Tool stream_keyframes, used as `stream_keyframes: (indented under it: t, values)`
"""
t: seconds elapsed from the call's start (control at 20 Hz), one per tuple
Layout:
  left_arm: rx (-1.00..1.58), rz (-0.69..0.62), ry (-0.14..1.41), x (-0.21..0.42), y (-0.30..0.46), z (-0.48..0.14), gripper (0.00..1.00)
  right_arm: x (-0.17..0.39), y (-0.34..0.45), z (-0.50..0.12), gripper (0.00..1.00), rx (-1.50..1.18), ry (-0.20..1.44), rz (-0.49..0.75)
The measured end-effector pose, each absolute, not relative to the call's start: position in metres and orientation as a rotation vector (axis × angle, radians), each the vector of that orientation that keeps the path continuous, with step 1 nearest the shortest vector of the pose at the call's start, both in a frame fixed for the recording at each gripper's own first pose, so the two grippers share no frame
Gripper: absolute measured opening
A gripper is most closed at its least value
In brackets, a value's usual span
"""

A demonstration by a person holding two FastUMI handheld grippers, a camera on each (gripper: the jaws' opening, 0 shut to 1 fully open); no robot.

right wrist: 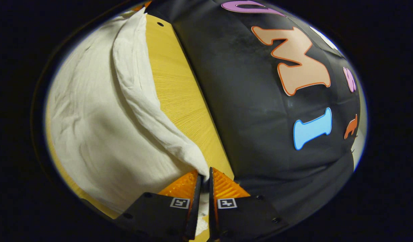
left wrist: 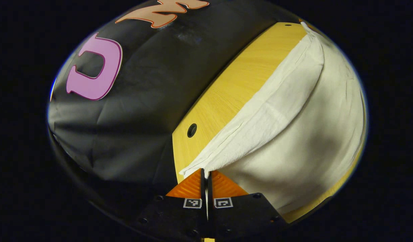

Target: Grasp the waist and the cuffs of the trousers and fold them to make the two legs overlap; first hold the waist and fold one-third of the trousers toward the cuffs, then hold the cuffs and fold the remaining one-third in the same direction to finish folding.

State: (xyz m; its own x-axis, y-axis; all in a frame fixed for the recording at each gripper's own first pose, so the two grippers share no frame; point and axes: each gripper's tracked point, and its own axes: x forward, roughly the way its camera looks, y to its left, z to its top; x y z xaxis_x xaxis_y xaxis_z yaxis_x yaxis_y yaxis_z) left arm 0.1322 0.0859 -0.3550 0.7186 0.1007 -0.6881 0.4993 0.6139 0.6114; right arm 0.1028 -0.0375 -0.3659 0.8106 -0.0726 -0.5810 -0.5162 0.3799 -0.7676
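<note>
Both my grippers pinch the white trousers (left wrist: 287, 134): the left gripper (left wrist: 206, 173) at bottom centre, the right gripper (right wrist: 204, 177) likewise, each on a corner. I should lift evenly and keep the edge taut. Soft crinkled cloth drapes over the smooth yellow wooden table (left wrist: 233, 87).

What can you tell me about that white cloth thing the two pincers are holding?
Those are the trousers, off-white, of a soft, slightly crinkled fabric. Most of the cloth lies spread on the yellow wooden table. One edge is lifted into a thick rolled fold sagging between two corners: the left gripper is closed on one corner and the right gripper on the other, with cloth pinched between each pair of fingers. Waist or cuffs cannot be told apart here.
</note>
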Motion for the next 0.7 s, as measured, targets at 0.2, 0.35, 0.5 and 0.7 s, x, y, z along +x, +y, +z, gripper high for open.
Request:
stream_keyframes:
  t: [0.2,0.35,0.5,0.7]
  values:
    - [0.752,-0.294,0.718,0.125,0.064,-0.353,0.71,0.093,-0.034,-0.352,0.80,-0.999,0.612,0.221]
    - [0.641,-0.275,0.685,0.114,0.055,-0.340,0.95,0.082,-0.045,-0.335,0.98,-0.814,0.623,0.122]
    - [0.532,-0.265,0.621,0.103,0.032,-0.311,0.95,0.068,-0.068,-0.317,0.98,-0.613,0.623,0.033]
    - [0.458,-0.262,0.537,0.089,-0.004,-0.270,0.95,0.057,-0.115,-0.306,0.98,-0.404,0.638,-0.041]
